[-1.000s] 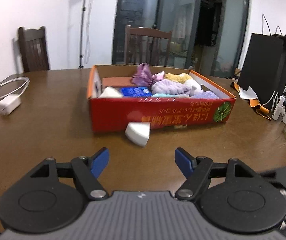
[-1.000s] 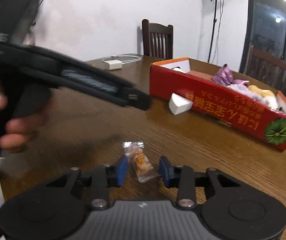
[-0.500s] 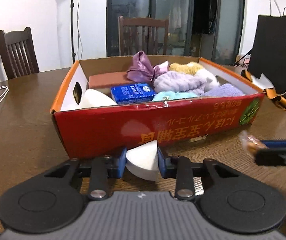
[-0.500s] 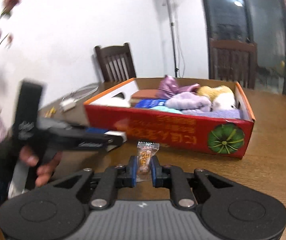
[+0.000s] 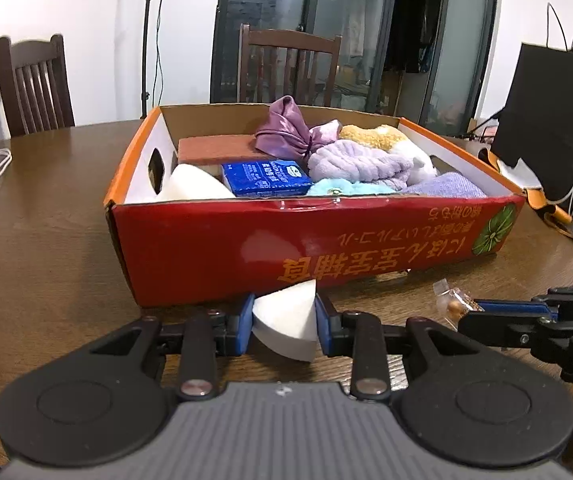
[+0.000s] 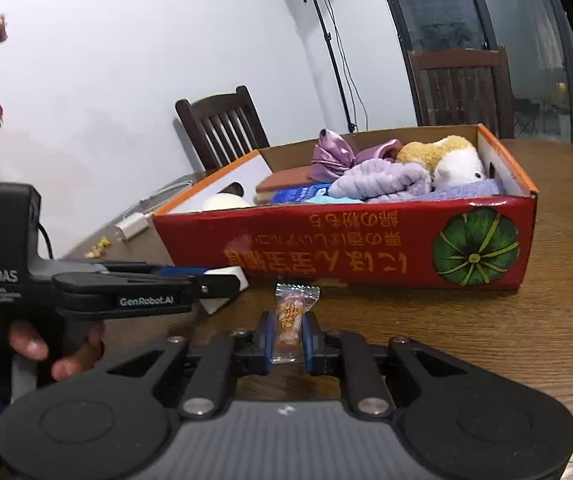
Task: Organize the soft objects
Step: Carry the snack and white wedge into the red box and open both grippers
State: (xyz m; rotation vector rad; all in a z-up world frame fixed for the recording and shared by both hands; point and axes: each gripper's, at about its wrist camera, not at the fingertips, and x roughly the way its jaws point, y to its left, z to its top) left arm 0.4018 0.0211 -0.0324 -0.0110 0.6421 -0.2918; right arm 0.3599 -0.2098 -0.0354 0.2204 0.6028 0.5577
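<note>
Right wrist view: "GenRobot.AI" left tool (image 6: 222, 284) grips white sponge (image 6: 226, 280); right tool (image 6: 288, 338) pinches candy (image 6: 289, 318).

A white wedge sponge (image 5: 286, 322) and a wrapped candy (image 6: 289, 320) sit before the red box (image 5: 214, 248).

R gripper (image 6: 288, 338) clamped on wrapped candy (image 6: 289, 318), just off table (image 6: 486, 340). L gripper (image 6: 222, 284) beside it w/ white sponge (image 6: 228, 280), both in front of red box (image 6: 366, 248) full of soft stuff.
</note>
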